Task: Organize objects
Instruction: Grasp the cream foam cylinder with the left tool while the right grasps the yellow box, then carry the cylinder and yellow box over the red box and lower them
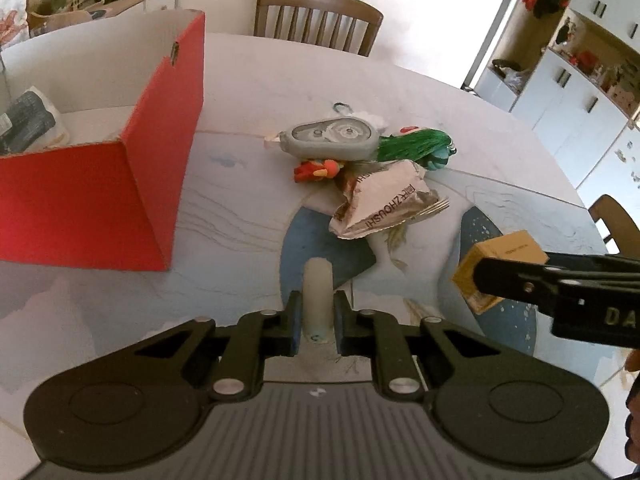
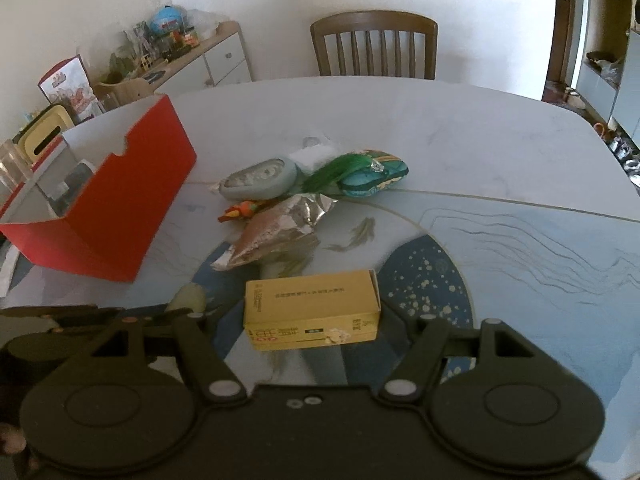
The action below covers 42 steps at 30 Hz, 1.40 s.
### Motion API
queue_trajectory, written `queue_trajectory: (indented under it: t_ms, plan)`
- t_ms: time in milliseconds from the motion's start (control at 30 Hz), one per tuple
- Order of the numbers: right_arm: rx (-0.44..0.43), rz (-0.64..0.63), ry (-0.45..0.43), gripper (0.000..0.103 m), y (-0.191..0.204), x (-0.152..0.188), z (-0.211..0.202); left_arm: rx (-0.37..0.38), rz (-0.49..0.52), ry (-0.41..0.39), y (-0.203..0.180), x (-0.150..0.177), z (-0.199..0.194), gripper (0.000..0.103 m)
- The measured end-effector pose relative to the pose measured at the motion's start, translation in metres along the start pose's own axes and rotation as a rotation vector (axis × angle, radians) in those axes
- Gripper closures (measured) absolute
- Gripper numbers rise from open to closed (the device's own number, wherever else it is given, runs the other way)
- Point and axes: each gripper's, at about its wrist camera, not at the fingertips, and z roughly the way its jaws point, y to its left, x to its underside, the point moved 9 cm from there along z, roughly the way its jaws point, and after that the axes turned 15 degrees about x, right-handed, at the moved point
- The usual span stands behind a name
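Note:
My left gripper is shut on a pale cream cylinder that points forward over the table. My right gripper is shut on a yellow cardboard box, held lengthwise between the jaws; the box also shows in the left wrist view at the right. A red open box stands at the left, also in the right wrist view. In the middle lie a grey tape dispenser, a green tassel pouch, a small orange toy and a crumpled foil packet.
The round table has a painted blue pattern. A dark packet lies inside the red box. A wooden chair stands at the far side. A cluttered sideboard is at the back left, cabinets at the right.

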Motion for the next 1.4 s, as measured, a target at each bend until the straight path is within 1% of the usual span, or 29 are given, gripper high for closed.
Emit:
queue_trajectory:
  t_ms: [200,300,533,667,833,1100,1233,1400]
  plan:
    - [0.014,0.034,-0.001,0.033,0.008,0.002,-0.023,0.047,0.007,-0.015,0.009,-0.008,-0.026,0.088]
    - [0.017,0.035,-0.016,0.033,0.019,-0.001,-0.036,0.055,0.032,-0.031,0.012,-0.015,-0.043,0.088]
    - [0.001,0.028,-0.068,0.033,0.052,-0.018,-0.065,0.098,0.058,-0.089,0.023,-0.039,-0.084,0.088]
    - [-0.013,0.017,-0.099,0.033,0.074,-0.031,-0.076,0.106,0.067,-0.126,0.036,-0.054,-0.106,0.088]
    - [-0.046,0.004,-0.122,0.033,0.106,-0.050,-0.084,0.084,0.060,-0.172,0.064,-0.074,-0.129,0.088]
    - [-0.082,-0.042,-0.168,0.033,0.160,-0.081,-0.085,0.012,0.034,-0.255,0.123,-0.117,-0.162,0.088]
    - [-0.096,-0.073,-0.183,0.033,0.187,-0.096,-0.077,-0.018,0.009,-0.266,0.151,-0.135,-0.163,0.088]
    - [-0.105,-0.150,-0.197,0.033,0.224,-0.109,-0.060,-0.048,-0.029,-0.242,0.182,-0.146,-0.146,0.088]
